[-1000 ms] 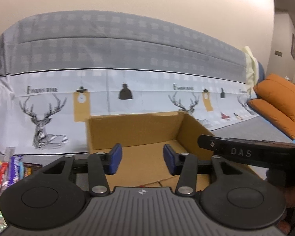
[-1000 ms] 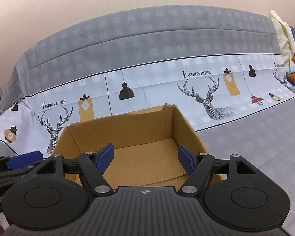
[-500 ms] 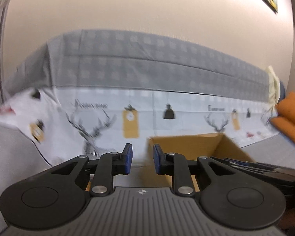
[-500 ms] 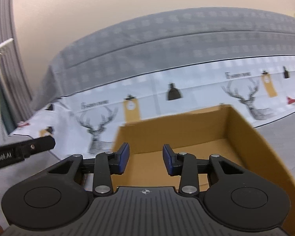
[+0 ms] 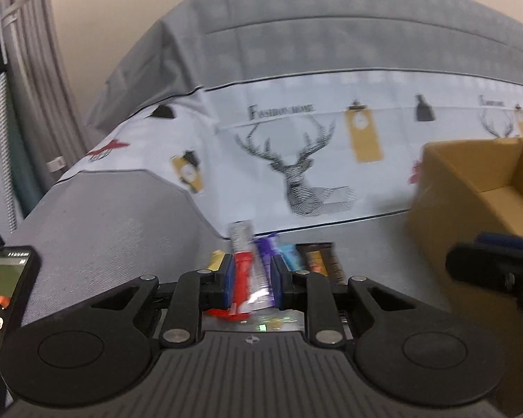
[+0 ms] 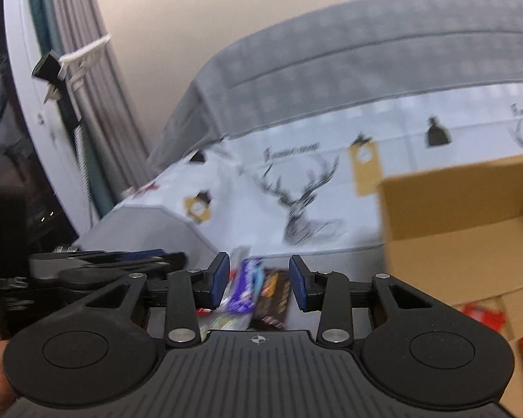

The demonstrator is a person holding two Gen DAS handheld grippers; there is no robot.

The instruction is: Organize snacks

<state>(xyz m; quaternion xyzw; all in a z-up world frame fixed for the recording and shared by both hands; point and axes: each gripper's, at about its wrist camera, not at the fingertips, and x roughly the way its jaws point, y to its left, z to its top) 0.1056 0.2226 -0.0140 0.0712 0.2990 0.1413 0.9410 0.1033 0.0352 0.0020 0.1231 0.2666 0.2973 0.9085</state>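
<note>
Several snack packets lie in a row on the grey sofa seat: a red and silver packet (image 5: 244, 268), a purple one (image 5: 263, 249), a light blue one (image 5: 289, 256) and a dark brown one (image 5: 319, 261). My left gripper (image 5: 252, 280) hangs just above them, its fingers narrowly apart astride the red packet. My right gripper (image 6: 258, 284) is open above the purple packet (image 6: 245, 287) and the brown packet (image 6: 273, 294). An open cardboard box (image 5: 477, 195) stands to the right and also shows in the right wrist view (image 6: 463, 230). Both views are blurred.
A sofa cover (image 5: 296, 146) with deer prints hangs over the backrest. A phone (image 5: 3, 299) is at the left edge. Grey curtains (image 6: 97, 104) are at the far left. Red packets (image 6: 484, 317) lie by the box's near flap.
Both grippers have swung left from over the box to the row of snacks. The left jaws narrowed from wide open. The right jaws narrowed, then opened a little.
</note>
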